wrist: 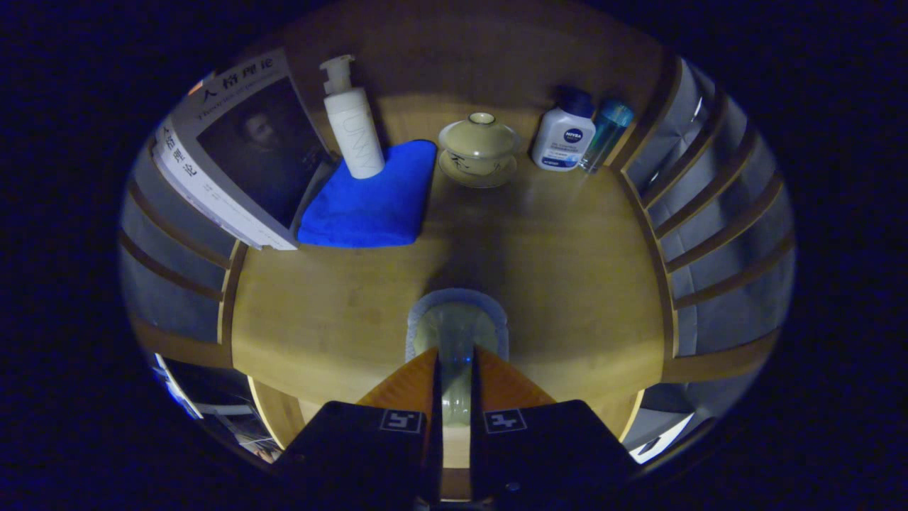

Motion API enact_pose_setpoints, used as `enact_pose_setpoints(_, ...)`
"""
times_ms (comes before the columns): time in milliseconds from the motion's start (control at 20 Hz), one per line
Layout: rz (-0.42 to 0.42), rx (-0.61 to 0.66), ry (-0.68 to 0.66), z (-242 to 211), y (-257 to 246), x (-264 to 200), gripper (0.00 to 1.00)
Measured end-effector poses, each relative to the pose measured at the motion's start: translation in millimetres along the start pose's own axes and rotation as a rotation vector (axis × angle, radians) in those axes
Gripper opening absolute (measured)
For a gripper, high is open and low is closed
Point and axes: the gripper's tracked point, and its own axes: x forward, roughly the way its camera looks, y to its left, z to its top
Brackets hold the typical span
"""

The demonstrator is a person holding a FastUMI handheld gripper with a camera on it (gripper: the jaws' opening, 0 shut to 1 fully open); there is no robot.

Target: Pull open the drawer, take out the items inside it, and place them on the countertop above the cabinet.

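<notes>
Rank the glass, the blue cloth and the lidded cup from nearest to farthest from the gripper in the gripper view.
1. Glass: pinched between the jaws of the gripper, over the countertop.
2. Blue cloth: ahead and left, under the pump bottle.
3. Lidded cup: straight ahead, beyond the cloth's near edge.

The gripper (456, 369) shows as 2 broad, flat-topped blocks side by side, dark and matte, with a narrow slot running between them. Each block carries 1 small square marker (401, 421) near its inner front corner, a white-bordered tile with a blocky pattern. From each block a wedge-shaped finger (411, 383) tapers forward to a narrow tip. A small round screw (508, 487) sits on the right block.
</notes>
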Motion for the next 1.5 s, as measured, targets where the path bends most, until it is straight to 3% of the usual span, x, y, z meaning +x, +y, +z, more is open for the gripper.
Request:
enact_pose_setpoints(350, -0.001, 0.025, -0.038, 1, 2, -1, 0.63)
enact_pose_setpoints(850, 0.024, 0.015, -0.151, -28, 7, -47, 0.63)
enact_pose_setpoints(1050, 0.049, -0.02, -0.286, -56, 16, -84, 0.63)
enact_pose_setpoints(1200, 0.129, -0.029, -0.372, -92, 37, -116, 0.63)
enact_pose_setpoints(1500, 0.151, -0.066, -0.647, -151, 53, -181, 0.66)
